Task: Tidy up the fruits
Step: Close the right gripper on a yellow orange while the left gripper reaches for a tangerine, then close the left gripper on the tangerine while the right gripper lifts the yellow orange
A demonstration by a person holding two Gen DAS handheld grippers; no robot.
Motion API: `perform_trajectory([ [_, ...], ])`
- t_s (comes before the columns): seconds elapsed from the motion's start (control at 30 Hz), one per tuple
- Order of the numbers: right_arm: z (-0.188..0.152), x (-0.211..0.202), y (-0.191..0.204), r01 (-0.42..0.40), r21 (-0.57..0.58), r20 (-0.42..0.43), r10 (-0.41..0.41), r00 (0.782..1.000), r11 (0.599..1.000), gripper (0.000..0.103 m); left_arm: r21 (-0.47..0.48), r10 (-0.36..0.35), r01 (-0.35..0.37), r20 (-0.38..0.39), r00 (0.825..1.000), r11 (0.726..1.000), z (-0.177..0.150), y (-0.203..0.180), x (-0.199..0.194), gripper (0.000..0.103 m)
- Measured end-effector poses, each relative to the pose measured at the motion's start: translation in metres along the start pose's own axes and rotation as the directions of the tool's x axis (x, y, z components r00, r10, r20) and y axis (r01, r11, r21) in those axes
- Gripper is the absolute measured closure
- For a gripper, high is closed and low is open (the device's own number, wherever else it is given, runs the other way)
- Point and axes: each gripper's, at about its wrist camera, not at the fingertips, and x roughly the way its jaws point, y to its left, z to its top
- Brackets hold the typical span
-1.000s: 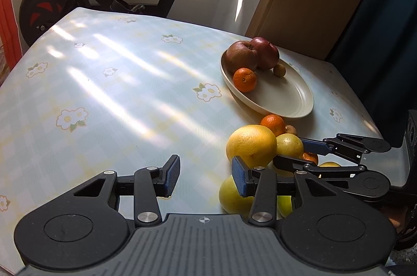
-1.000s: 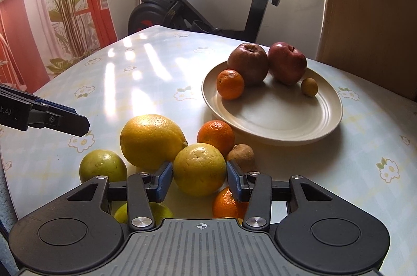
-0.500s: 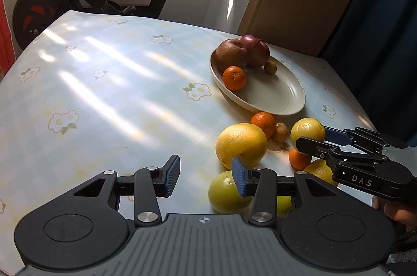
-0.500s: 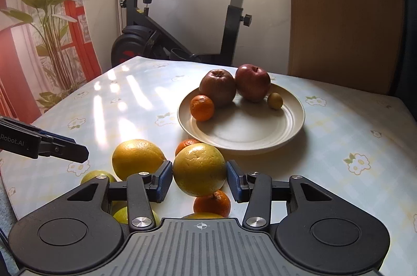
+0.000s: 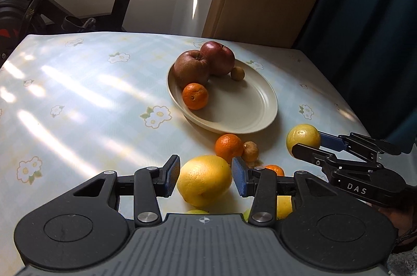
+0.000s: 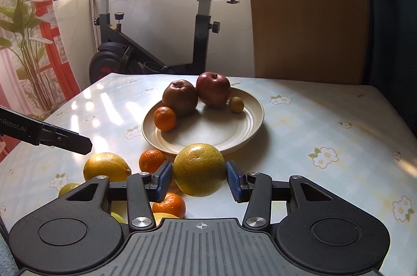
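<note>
Right gripper is pinching a yellow citrus across its widest part, both blue pads pressing its sides, fruit lifted clear of the table. Ahead of my fingers the plate is waiting, its near half bare, two apples and a mandarin crowding its far side. Judging the fruit fairly heavy, firm, with a waxy rind likely to slip or roll; keeping the hold on the equator seems wise. Left gripper is spread wide around a large grapefruit, pads not touching, fruit resting on the table. Loose mandarins are lying just beyond it
</note>
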Motion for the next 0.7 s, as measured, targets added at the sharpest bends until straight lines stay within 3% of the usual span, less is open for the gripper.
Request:
perform_trajectory([
  [0.3,-0.005,-0.001,-0.011,0.01,0.037,0.004,-0.01,1.0,0.999,0.061,-0.084,-0.06,0.05,-0.117,0.991,0.995,0.034,-0.008,0.054,0.058],
  [0.7,-0.009,0.001,-0.02,0.011,0.066,0.002,-0.011,1.0,0.998,0.061,-0.165,-0.077,0.044,-0.195,0.978,0.985,0.037,-0.01,0.093,0.058],
])
